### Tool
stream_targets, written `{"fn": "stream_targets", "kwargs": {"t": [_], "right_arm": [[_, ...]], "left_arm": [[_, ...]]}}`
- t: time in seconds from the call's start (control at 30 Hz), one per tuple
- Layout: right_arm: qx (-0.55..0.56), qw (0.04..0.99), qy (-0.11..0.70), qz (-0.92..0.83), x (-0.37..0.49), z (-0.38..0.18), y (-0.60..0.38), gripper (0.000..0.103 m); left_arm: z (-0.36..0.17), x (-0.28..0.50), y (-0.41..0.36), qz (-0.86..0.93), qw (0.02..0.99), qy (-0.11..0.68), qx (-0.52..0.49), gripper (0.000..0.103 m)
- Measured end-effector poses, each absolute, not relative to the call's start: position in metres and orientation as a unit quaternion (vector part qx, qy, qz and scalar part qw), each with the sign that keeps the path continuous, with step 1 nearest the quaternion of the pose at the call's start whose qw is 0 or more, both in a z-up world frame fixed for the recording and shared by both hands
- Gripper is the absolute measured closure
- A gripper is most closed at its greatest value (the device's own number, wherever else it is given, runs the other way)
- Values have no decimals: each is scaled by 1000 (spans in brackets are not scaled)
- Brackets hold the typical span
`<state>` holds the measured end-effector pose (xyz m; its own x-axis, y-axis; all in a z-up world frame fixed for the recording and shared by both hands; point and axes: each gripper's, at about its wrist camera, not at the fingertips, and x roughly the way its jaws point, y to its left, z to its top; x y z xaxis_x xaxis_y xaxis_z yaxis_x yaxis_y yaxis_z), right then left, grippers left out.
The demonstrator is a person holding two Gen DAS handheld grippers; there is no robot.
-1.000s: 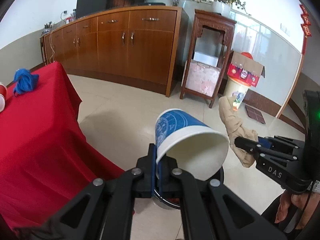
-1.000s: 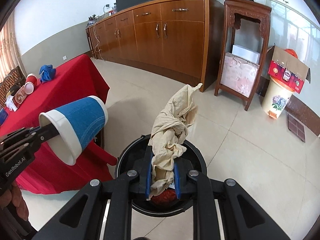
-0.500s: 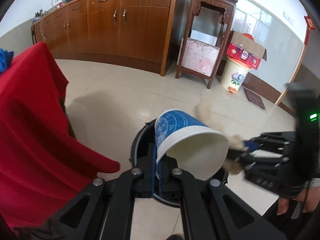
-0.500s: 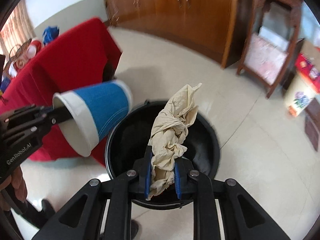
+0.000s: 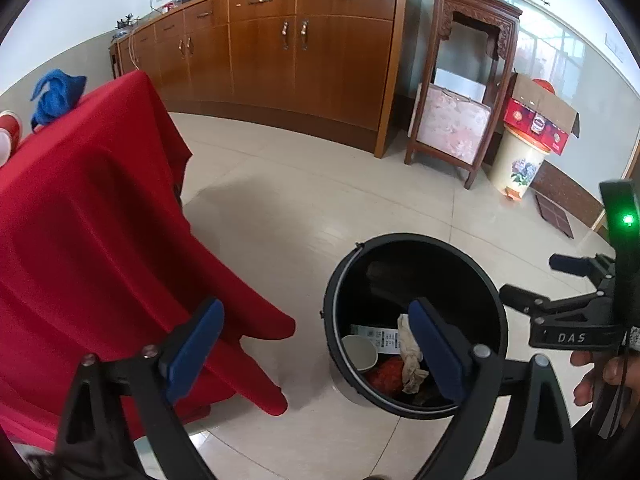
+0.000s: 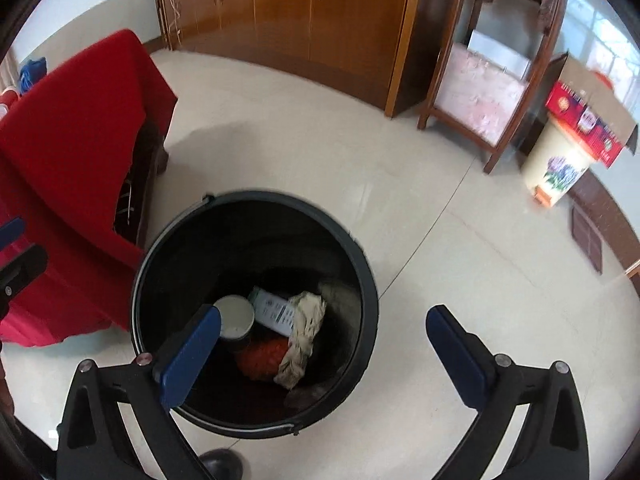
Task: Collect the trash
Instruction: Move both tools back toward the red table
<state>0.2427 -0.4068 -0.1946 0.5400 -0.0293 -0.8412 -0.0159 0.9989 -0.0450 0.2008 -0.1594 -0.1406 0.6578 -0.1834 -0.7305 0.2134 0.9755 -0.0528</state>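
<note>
Both the left gripper (image 5: pixel 316 346) and right gripper (image 6: pixel 322 354) hung spread wide, holding nothing, above a black bucket (image 6: pixel 360 248) on the pale tiled floor (image 6: pixel 400 168). Inside lay the paper cup (image 6: pixel 236 318) and crumpled cloth (image 6: pixel 302 338). A red-draped table (image 5: pixel 80 216) stood left, wooden cabinets (image 5: pixel 304 52) far behind.

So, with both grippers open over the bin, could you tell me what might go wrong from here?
1. The right gripper hangs just above the black bin; lifting away carelessly, its fingers could clip the rim and tip it.
2. The red tablecloth drapes close beside the bin, so the left gripper could snag its folds on the way back to the table.
3. The paper cup and beige rag landed inside, but nothing holds the bin steady.
</note>
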Motion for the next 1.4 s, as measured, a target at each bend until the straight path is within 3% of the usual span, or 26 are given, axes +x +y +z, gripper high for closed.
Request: {"fn": "stream_targets", "kwargs": {"t": [0.8,1.4], "right_arm": [[-19,909,417,9,205,-143,-351,0],[-33,928,353,111,194,-76,-232,0]], "left_arm": [[-107,174,-113,-83,932,352,11,4],[-78,132,-4,13,948,315,-35,4]]}}
